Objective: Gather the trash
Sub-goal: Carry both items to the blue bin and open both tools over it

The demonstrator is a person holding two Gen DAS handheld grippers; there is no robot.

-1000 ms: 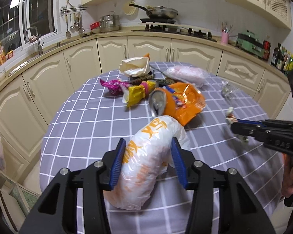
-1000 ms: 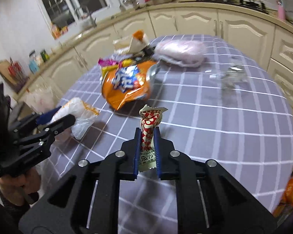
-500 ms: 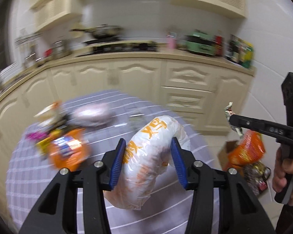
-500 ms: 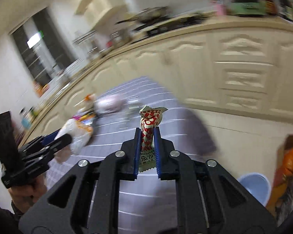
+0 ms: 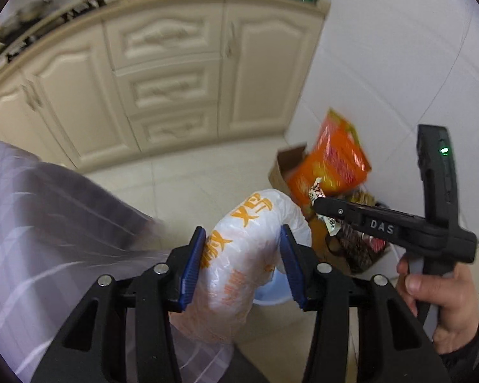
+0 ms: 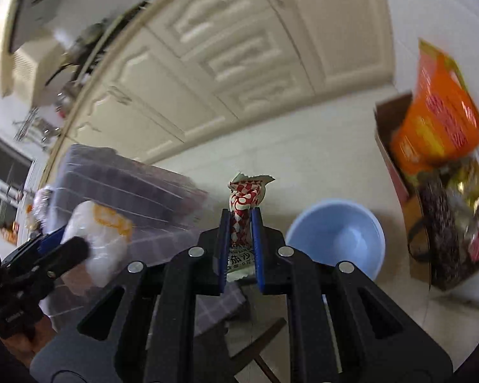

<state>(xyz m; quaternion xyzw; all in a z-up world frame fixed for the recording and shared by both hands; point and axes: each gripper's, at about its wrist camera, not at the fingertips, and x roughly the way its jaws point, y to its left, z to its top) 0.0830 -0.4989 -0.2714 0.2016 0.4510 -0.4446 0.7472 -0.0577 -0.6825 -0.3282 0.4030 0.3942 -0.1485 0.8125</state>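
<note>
Trash items are held in both grippers, above the floor beside the table. The left gripper [image 5: 241, 265] grasps a crumpled white plastic bag with orange lettering [image 5: 239, 271] between its blue pads. The right gripper [image 6: 241, 249] is clenched on a small red-and-white checked wrapper [image 6: 243, 201]. Just beyond stands a round light-blue plastic bin [image 6: 335, 239] on the tiled floor. Farther right sits a brown cardboard box [image 6: 396, 159] holding an orange snack bag [image 6: 437, 118]. Cream cabinets [image 5: 175, 79] line the back.
</note>
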